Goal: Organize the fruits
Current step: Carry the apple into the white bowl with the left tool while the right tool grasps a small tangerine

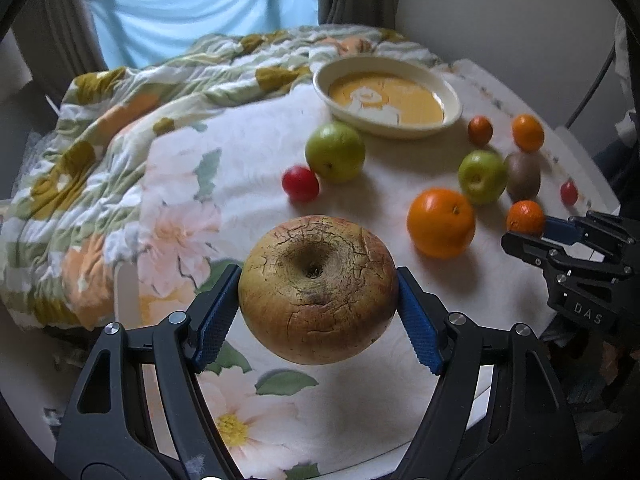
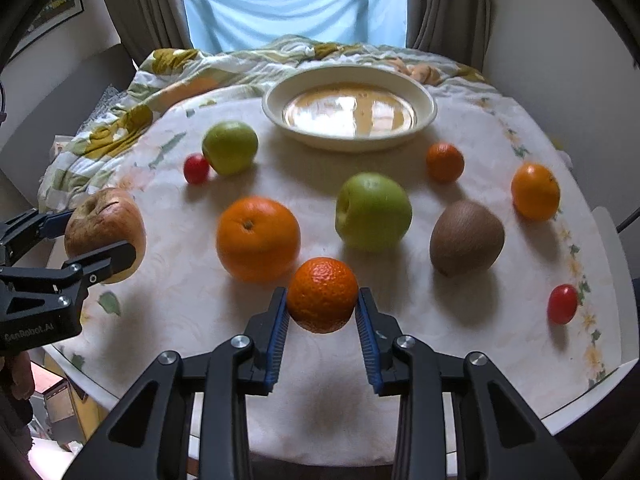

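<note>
The left gripper (image 1: 318, 292) is gripping a wrinkled russet apple (image 1: 318, 290) between its blue pads (image 1: 214, 320), holding it clear of the desk (image 1: 360, 400). The right gripper (image 2: 322, 312) is clenching a small mandarin (image 2: 322, 294) in its jaws, also off the surface, with its shadow lying below on the cloth.

A round desk is carrying everything, and a pale floral tablecloth (image 2: 192, 300) is covering it. Beyond the right jaws, a large orange (image 2: 258, 238) is sitting just ahead to the left, a green apple (image 2: 373, 211) ahead to the right, and a kiwi (image 2: 466, 238) further right. Farther out, a cream bowl (image 2: 348, 106) is standing near the far edge, empty. A second green apple (image 2: 230, 147) is touching a red cherry tomato (image 2: 196, 168) left of the bowl. Two more small oranges (image 2: 445, 162) (image 2: 535, 191) and another tomato (image 2: 562, 304) are lying to the right.

A rumpled flowered quilt (image 1: 100, 152) is bunching over the far left of the desk. Behind it, grey curtains (image 2: 152, 4) are framing a window covered by a light blue sheet (image 2: 296, 0).
</note>
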A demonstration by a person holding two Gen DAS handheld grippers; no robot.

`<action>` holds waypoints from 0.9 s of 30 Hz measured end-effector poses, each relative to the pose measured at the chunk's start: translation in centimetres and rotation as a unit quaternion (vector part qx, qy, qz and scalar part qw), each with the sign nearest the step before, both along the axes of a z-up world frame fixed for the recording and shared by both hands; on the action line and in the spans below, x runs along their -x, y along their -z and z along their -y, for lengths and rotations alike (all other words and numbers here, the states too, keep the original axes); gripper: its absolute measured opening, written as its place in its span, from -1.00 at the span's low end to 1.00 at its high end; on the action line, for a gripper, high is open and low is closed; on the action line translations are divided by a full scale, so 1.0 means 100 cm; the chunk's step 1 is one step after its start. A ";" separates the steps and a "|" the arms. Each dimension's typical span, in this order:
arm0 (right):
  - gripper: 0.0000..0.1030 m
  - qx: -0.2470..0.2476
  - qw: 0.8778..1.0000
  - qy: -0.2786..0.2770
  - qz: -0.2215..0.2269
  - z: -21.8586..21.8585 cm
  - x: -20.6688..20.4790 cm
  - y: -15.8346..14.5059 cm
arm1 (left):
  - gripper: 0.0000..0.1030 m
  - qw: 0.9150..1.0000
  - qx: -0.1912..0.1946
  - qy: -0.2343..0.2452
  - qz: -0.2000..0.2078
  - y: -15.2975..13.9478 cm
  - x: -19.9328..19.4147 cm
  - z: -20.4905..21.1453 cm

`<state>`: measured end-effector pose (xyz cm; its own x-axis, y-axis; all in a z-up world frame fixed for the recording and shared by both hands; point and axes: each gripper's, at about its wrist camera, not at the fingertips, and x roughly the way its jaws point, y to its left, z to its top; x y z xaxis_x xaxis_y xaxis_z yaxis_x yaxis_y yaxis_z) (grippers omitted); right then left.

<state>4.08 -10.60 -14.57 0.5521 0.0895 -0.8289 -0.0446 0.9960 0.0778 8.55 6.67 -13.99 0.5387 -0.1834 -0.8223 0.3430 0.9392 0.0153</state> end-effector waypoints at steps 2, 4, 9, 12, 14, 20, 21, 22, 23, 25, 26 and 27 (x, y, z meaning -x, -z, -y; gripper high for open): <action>-0.40 -0.003 1.000 0.001 0.008 0.000 0.000 -0.011 | 0.59 1.000 0.007 0.000 0.006 -0.011 -0.002 0.000; -0.40 -0.007 1.000 0.002 0.016 0.002 -0.001 -0.023 | 0.59 1.000 0.010 0.001 0.017 -0.023 -0.005 0.002; -0.40 -0.004 0.999 0.001 0.042 0.010 -0.011 -0.049 | 0.59 0.999 0.015 0.005 0.051 -0.053 -0.018 0.012; -0.40 -0.007 0.998 -0.001 0.055 0.022 -0.021 -0.062 | 0.59 0.998 0.025 -0.001 0.061 -0.065 -0.030 0.020; -0.40 -0.006 0.998 -0.002 0.063 0.031 -0.033 -0.071 | 0.59 0.997 0.032 -0.005 0.066 -0.072 -0.041 0.026; -0.40 -0.008 0.997 -0.020 0.076 0.059 -0.072 -0.085 | 0.59 0.995 0.050 -0.021 0.080 -0.087 -0.080 0.055; -0.40 -0.008 0.997 -0.024 0.076 0.063 -0.080 -0.086 | 0.59 0.995 0.053 -0.024 0.080 -0.088 -0.090 0.062; -0.40 -0.008 0.997 -0.029 0.077 0.068 -0.088 -0.086 | 0.59 0.995 0.054 -0.025 0.079 -0.088 -0.098 0.067; -0.40 -0.008 0.997 -0.035 0.076 0.073 -0.098 -0.086 | 0.59 0.995 0.056 -0.026 0.078 -0.087 -0.104 0.071; -0.40 -0.010 0.996 -0.043 0.073 0.082 -0.115 -0.085 | 0.59 0.995 0.059 -0.030 0.073 -0.085 -0.122 0.082; -0.40 -0.012 0.996 -0.047 0.072 0.086 -0.122 -0.084 | 0.59 0.995 0.060 -0.033 0.071 -0.083 -0.130 0.087; -0.40 -0.013 0.996 -0.052 0.071 0.089 -0.129 -0.084 | 0.59 0.995 0.061 -0.037 0.067 -0.080 -0.140 0.093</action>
<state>16.99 -19.51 -6.21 0.6503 0.1727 -0.7398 -0.1589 0.9832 0.0898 22.53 -2.62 -6.04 0.6580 -0.2328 -0.7161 0.2756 0.9595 -0.0587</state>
